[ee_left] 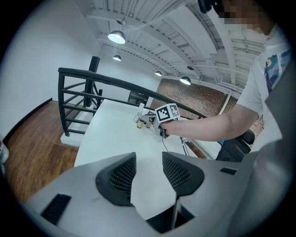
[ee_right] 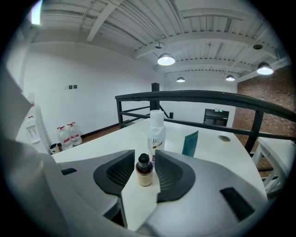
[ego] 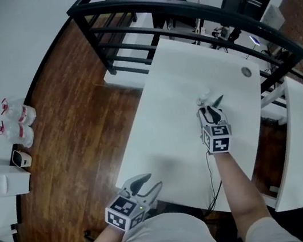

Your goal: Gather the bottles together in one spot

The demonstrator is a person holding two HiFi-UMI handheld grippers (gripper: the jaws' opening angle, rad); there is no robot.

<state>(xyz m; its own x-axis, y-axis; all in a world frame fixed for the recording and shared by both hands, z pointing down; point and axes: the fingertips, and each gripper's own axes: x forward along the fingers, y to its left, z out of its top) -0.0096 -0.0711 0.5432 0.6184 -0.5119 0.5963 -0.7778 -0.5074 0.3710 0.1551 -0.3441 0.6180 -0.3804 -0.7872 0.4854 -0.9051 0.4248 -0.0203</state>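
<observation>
Looking steeply down in the head view: a white table [ego: 184,77] runs from lower centre to upper right, over a wood floor. The right gripper [ego: 211,104] sits over the middle of the table, tips toward the upper right. The items at its tips are too small to make out here. The left gripper [ego: 150,184] is at the lower left, just at the table's near edge and well apart from the right one. A black railing [ego: 177,5] arcs across the top. Large water bottles [ego: 17,121] stand on the floor at the far left.

Left gripper view: jaws apart, nothing between them but bare tabletop, so this gripper is released and empty. At upper centre the person's other arm reaches across the table. A few small bottles stand just left of that hand's marker cube.

Right gripper view: jaws apart. A small amber bottle [ee_right: 144,170] with a dark cap stands upright on the table between them, at frame centre. Gaps show on both sides, so the pads are not pressing it. Just behind it stands a tall white bottle [ee_right: 157,134]. A teal tube [ee_right: 190,143] stands to its right, near but apart.
</observation>
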